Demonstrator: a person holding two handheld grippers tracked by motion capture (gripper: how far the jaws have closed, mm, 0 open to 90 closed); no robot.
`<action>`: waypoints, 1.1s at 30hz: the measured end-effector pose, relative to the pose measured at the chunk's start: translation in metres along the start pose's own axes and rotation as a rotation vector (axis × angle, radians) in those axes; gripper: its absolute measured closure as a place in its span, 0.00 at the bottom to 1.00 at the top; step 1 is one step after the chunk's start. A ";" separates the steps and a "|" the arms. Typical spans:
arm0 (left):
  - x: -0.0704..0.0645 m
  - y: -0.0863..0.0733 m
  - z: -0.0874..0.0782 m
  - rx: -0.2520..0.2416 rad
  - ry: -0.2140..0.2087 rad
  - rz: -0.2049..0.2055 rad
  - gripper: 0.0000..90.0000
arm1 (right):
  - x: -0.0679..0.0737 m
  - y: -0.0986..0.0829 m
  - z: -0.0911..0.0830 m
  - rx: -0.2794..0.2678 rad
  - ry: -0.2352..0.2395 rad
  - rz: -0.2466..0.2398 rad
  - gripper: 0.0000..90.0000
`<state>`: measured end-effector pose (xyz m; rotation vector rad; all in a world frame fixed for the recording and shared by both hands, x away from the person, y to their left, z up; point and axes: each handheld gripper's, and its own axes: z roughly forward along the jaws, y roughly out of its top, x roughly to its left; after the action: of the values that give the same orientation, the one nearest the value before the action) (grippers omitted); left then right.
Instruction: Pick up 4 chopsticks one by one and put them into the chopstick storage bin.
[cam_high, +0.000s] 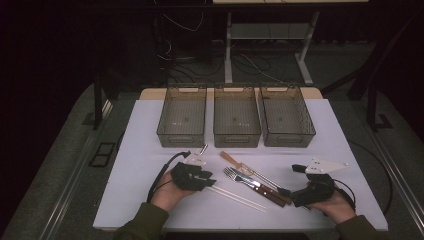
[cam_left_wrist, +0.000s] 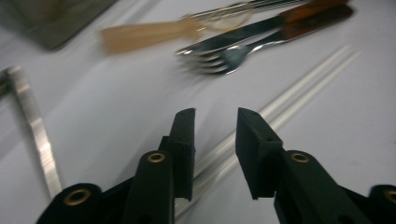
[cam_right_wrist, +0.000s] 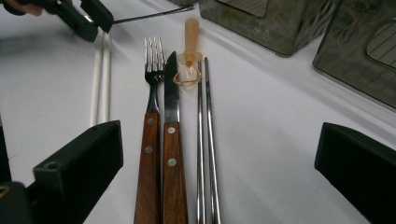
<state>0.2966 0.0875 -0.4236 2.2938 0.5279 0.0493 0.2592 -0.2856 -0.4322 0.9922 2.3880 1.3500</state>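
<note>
Left gripper view is showing the left gripper (cam_left_wrist: 215, 135) hovering narrowly parted over the white chopsticks (cam_left_wrist: 299, 88), whose long axis is running straight ahead between its jaws.

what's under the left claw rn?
The white chopsticks lie under the left claw, running between its open jaws on the table. Their near ends are covered by the claw body.

Left gripper (cam_high: 200, 176) low, fingers (cam_left_wrist: 184, 140) slightly parted, right gripper (cam_high: 295, 192) low, fingers (cam_right_wrist: 79, 168) spread wide
</note>
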 end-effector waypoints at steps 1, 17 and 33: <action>-0.005 0.003 0.004 -0.004 -0.019 0.014 0.71 | 0.000 0.000 0.000 0.000 0.000 0.000 0.01; -0.044 0.026 0.058 0.056 -0.132 0.202 0.69 | 0.000 0.000 0.000 0.001 0.004 -0.003 0.01; -0.043 0.025 0.061 0.095 -0.122 0.241 0.79 | 0.000 0.000 0.001 -0.001 0.003 -0.002 0.01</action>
<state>0.2779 0.0138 -0.4433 2.4245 0.1935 0.0012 0.2596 -0.2853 -0.4327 0.9873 2.3900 1.3525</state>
